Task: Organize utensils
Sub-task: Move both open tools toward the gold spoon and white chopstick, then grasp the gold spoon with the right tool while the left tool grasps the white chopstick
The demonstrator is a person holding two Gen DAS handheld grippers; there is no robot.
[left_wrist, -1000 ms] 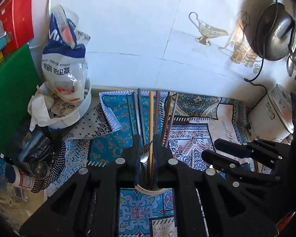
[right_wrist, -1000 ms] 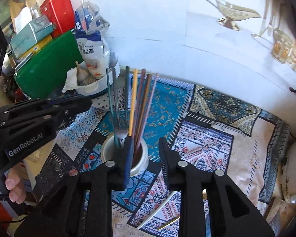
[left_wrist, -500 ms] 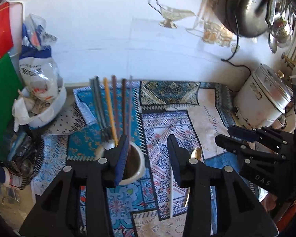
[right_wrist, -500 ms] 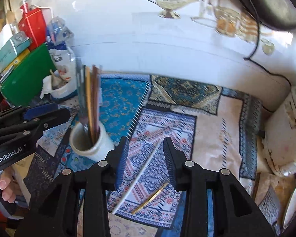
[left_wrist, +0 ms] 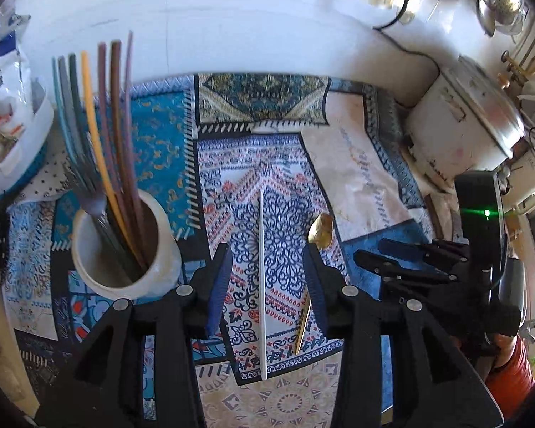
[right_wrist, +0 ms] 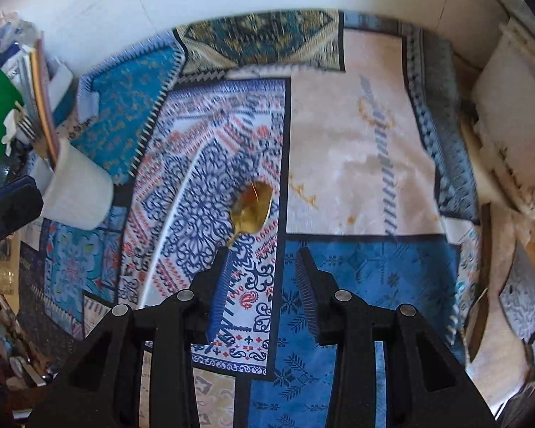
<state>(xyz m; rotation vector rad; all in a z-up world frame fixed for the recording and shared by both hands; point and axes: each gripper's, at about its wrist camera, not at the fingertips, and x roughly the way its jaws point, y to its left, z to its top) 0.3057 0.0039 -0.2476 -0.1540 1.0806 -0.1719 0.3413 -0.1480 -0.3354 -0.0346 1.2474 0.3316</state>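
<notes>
Most utensils are stowed in the white cup (left_wrist: 125, 249), while a white chopstick (left_wrist: 262, 285) and gold spoon (right_wrist: 251, 208) are left on the tabletop (left_wrist: 356, 178), both the left tool (left_wrist: 265, 278) and right tool (right_wrist: 262, 281) being held apart and empty.

A white chopstick (left_wrist: 263, 285) and gold spoon (right_wrist: 250, 208) lie flat beside a utensil-filled white cup (left_wrist: 125, 271)
</notes>
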